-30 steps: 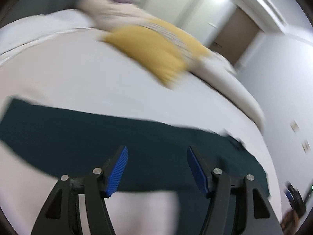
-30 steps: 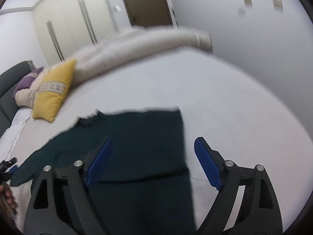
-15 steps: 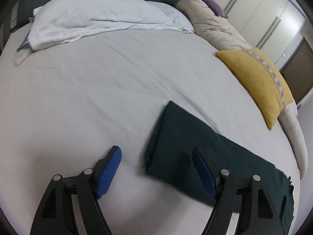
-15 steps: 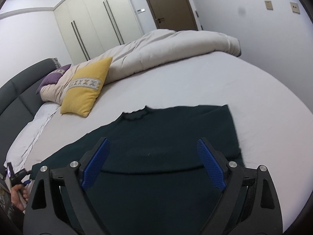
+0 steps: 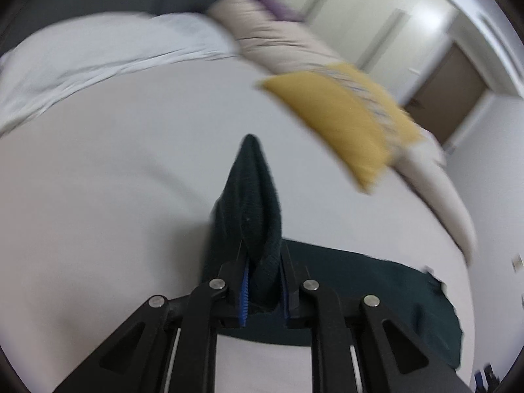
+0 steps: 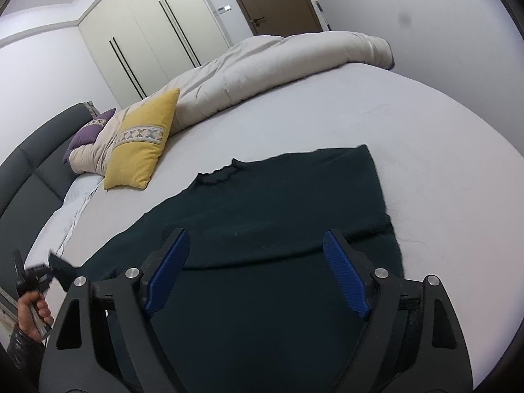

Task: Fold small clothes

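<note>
The left gripper is closing its jaws on the sleeve end of the dark green sweater, the knit bunched between the blue pads and sticking up past the fingertips. Beyond those fingers lie the white bed sheet and, further right, a yellow cushion (blurred here). In the right wrist view a hand holds that gripper at the far left. The right gripper hangs with fingers spread wide, though narrowing, nothing between them; the sweater's body lies flat beneath and ahead of them.
</note>
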Demonstrator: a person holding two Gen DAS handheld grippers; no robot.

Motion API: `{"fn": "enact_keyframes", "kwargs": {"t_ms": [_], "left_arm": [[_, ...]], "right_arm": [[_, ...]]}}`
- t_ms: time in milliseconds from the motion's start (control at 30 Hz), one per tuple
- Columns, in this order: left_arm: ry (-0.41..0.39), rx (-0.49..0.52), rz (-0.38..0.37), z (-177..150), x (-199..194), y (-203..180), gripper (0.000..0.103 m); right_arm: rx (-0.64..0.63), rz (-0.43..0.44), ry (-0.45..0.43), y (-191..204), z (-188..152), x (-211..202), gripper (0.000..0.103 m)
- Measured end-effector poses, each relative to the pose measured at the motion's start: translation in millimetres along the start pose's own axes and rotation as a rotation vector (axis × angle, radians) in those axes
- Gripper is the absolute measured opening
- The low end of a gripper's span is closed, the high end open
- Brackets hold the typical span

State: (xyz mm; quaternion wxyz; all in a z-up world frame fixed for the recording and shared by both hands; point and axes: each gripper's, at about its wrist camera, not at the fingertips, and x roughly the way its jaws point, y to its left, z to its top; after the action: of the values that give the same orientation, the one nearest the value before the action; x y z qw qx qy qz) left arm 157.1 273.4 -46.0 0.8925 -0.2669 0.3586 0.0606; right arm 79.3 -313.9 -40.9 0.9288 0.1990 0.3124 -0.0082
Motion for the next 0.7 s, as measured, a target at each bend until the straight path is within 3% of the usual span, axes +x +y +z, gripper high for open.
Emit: {"fn": "enact_keyframes", "kwargs": {"t_ms": [100, 200, 367, 467, 533, 633, 700], "left_arm": [[0.033, 0.111, -0.126, -23.7, 4.1, -86.0, 0.015], [0.106, 0.237, -0.239, -72.2, 20.1, -171.3, 0.016], [0.267, 0.322, -0.348, -157.0, 60.4, -255.0, 0.023], [0.343, 0.37, -0.403, -184.9, 66.8, -273.5, 0.038], [0.315, 0.379, -0.419, -184.4, 53.7, -266.4, 0.056], [0.235, 0.344, -0.427, -162.3, 33.7, -237.9, 0.065], [0.201, 0.293, -0.405, -143.6, 28.9, -211.3, 0.065]], "right_arm": [[0.018, 0.003, 0.003, -12.9, -3.6, -4.4, 0.083], [0.041, 0.001, 0.013, -26.4, -8.2, -6.5, 0.083], [0.078, -0.008, 0.042, -45.2, -16.0, -4.7, 0.083], [0.079, -0.019, 0.089, -49.3, -18.8, 2.5, 0.083], [0.067, -0.012, 0.101, -47.3, -19.2, 7.2, 0.083], [0.062, 0.029, 0.129, -35.6, -16.6, 19.4, 0.083], [0.055, 0.086, 0.163, -18.0, -13.9, 35.1, 0.083]]}}
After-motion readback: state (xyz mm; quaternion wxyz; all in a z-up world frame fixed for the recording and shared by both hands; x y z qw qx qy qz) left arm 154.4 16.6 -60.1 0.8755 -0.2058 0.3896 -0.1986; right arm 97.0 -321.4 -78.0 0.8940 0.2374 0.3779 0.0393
